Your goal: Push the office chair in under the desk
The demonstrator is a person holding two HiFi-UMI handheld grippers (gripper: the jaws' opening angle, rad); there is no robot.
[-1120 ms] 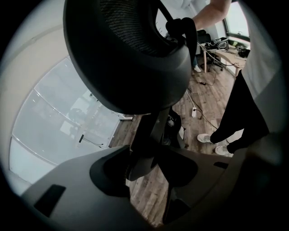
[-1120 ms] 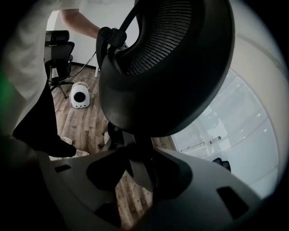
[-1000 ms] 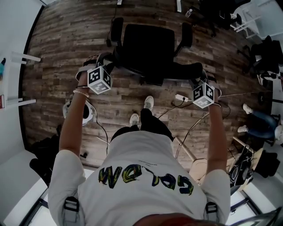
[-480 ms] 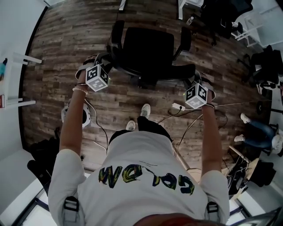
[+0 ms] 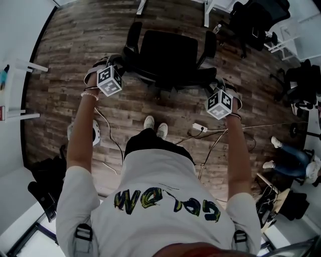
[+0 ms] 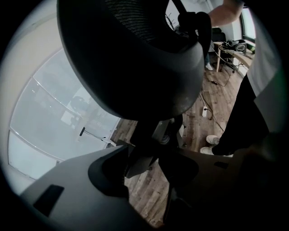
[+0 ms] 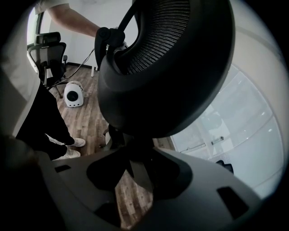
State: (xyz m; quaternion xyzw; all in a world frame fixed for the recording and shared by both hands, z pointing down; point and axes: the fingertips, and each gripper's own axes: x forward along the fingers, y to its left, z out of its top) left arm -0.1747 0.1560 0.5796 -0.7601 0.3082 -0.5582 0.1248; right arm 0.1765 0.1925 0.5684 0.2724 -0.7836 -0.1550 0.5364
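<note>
The black office chair point(image 5: 168, 50) stands on the wood floor point(image 5: 70, 55) straight ahead of the person, seat turned away, its backrest point(image 5: 175, 76) on the side nearest the person's shoes point(image 5: 155, 126). The left gripper point(image 5: 118, 66) sits at the backrest's left end and the right gripper point(image 5: 216, 84) at its right end, both arms stretched out. In each gripper view the dark rim of the mesh backrest runs down between the jaws, which stand wide and clamp it. White furniture legs point(image 5: 206, 15) show just beyond the chair, at the picture's top edge
</note>
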